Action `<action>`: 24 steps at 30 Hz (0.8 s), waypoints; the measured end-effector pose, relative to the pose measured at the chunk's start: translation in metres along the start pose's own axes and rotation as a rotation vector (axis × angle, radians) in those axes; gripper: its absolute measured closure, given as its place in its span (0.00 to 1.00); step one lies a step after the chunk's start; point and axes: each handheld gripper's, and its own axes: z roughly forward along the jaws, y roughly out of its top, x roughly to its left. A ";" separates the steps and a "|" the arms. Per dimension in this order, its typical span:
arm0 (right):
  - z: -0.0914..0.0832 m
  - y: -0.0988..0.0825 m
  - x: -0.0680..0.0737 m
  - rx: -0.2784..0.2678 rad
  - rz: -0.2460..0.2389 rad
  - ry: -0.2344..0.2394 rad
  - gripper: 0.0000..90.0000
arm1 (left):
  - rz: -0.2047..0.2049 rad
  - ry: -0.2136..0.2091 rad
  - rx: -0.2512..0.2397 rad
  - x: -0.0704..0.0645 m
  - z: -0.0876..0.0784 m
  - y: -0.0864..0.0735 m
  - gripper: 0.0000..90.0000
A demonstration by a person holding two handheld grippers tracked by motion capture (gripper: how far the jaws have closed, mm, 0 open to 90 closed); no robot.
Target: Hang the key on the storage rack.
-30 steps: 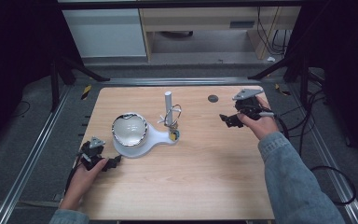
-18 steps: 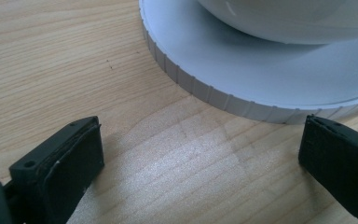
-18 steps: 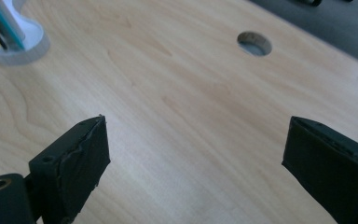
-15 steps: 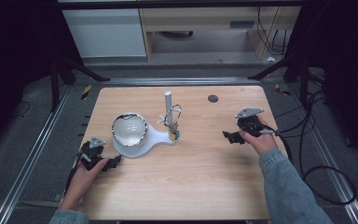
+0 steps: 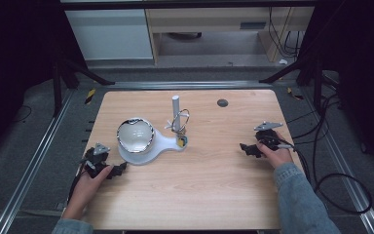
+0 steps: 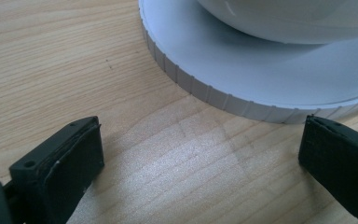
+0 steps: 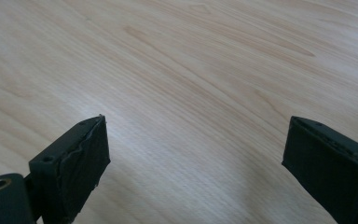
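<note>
L gripper (image 5: 119,168) is sitting lower left of the high view w/ jaws wide apart, gripping nothing, just beside the white base (image 6: 261,70) carrying the shiny bowl (image 5: 135,135). R gripper (image 5: 246,148) is resting centre-right on the table (image 5: 199,190), jaws spread wide, empty.

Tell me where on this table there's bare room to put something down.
The near stretch of the table between the left gripper and the right gripper is bare wood, as is the far left corner. It is crowded mid-left, where the bowl sits on the white base beside the white post and wire loop.
</note>
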 end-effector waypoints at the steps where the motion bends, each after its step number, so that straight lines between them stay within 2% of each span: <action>1: 0.001 -0.002 -0.003 -0.002 0.018 -0.003 0.08 | 0.000 0.000 0.000 0.000 0.000 0.000 0.00; 5: 0.002 -0.007 -0.013 -0.006 0.061 -0.021 0.07 | -0.001 0.000 0.000 0.000 0.000 0.000 0.00; 8: 0.004 -0.011 -0.018 -0.014 0.096 -0.018 0.07 | 0.000 0.000 0.000 0.000 0.000 0.000 0.00; 15: 0.007 -0.016 -0.022 -0.006 0.116 -0.027 0.07 | 0.003 0.000 0.003 0.000 0.000 0.000 0.00; 19: 0.010 -0.014 -0.017 0.018 0.076 -0.059 0.04 | 0.003 0.000 0.003 0.000 0.000 0.000 0.00; 24: 0.012 -0.013 -0.012 0.029 0.101 -0.087 0.01 | 0.000 0.000 0.001 0.000 0.000 0.000 0.00</action>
